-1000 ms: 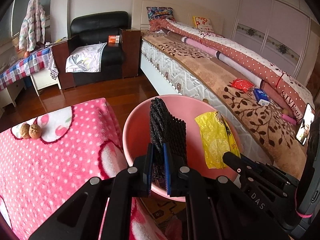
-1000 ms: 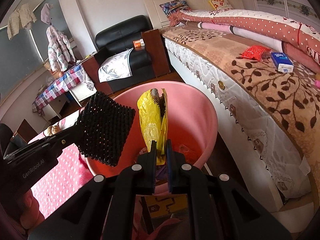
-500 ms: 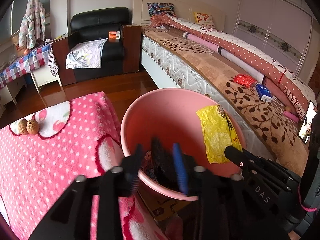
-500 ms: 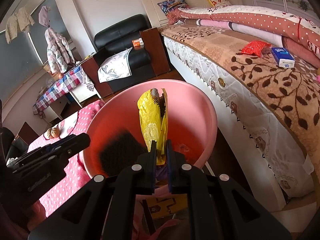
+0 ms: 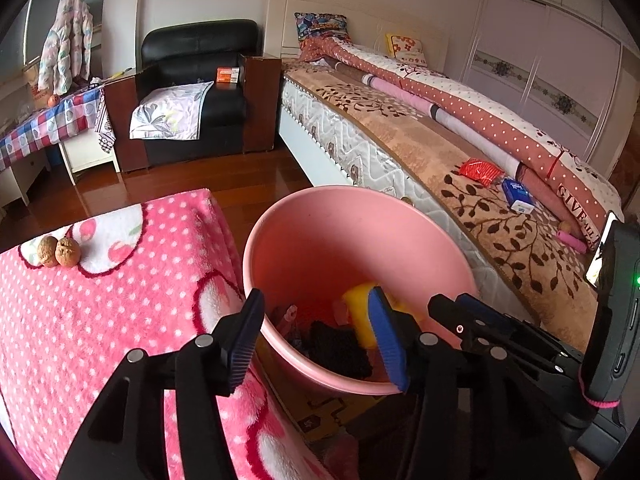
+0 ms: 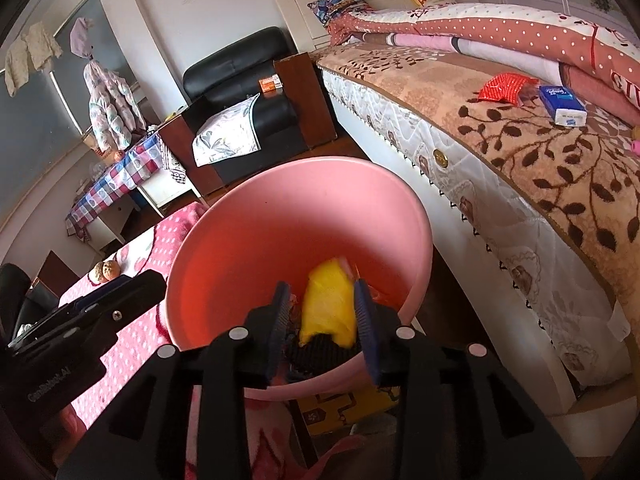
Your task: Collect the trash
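Note:
A pink plastic bin [image 5: 340,216] [image 6: 296,200] stands between a pink dotted blanket and the bed. Inside it lie a black foam net [image 5: 340,348] [image 6: 316,350] and a yellow wrapper [image 5: 358,300] [image 6: 328,304], with other small scraps. My left gripper [image 5: 316,340] is open and empty above the bin's near rim. My right gripper [image 6: 322,328] is open and empty over the bin, the yellow wrapper showing between its fingers. A red packet [image 5: 480,170] [image 6: 504,86] and a blue tissue pack [image 5: 518,196] [image 6: 562,106] lie on the bed.
Two walnuts [image 5: 58,251] [image 6: 105,270] sit on the pink dotted blanket [image 5: 100,300]. The bed [image 5: 400,140] runs along the right. A black armchair [image 5: 192,92] and a checked-cloth table [image 5: 44,124] stand at the back. Wooden floor lies between.
The left gripper opened and dropped the black foam net into the bin. Then the right gripper opened and the yellow wrapper fell into the bin.

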`<action>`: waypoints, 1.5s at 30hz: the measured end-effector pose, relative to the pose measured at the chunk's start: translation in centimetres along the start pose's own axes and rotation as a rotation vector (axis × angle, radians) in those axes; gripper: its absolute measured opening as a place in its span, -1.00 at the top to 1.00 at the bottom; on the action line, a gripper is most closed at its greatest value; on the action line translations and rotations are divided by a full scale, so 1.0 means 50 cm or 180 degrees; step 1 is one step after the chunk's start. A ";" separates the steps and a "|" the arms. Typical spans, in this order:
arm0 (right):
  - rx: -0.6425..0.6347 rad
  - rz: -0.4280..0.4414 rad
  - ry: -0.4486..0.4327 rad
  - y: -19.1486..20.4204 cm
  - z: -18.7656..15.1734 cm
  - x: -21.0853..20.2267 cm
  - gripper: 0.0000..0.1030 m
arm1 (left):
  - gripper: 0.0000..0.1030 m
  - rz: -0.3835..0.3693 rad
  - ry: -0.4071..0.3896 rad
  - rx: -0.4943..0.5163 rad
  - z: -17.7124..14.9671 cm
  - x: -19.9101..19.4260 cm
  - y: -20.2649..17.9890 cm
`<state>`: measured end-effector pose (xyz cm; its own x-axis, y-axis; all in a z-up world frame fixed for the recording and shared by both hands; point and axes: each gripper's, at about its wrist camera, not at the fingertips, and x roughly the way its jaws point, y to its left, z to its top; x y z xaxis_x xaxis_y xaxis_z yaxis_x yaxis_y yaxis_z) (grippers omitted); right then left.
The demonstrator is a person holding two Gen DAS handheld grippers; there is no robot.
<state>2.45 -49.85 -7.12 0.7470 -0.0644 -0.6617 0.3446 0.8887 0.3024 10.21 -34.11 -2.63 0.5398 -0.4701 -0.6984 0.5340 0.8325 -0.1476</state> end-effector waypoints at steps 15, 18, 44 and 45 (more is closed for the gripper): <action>-0.0172 0.0159 -0.0100 0.038 -0.019 -0.052 0.15 | -0.04 0.0077 -0.0107 -0.0072 -0.006 -0.051 0.010; -0.0252 0.0167 -0.0139 0.052 -0.026 -0.064 0.15 | -0.04 0.0115 -0.0119 -0.0101 -0.010 -0.066 0.016; -0.0583 0.0199 -0.0431 0.170 -0.093 -0.169 -0.22 | -0.04 0.0382 -0.0664 -0.0108 -0.068 -0.250 0.059; -0.0584 0.0197 -0.0439 0.173 -0.096 -0.173 -0.22 | -0.04 0.0397 -0.0689 -0.0102 -0.072 -0.258 0.059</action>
<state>-3.75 -39.44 -2.08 0.8385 -0.0576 -0.5419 0.1961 0.9597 0.2014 2.46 -24.52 3.42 0.7288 -0.4121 -0.5468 0.4356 0.8952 -0.0942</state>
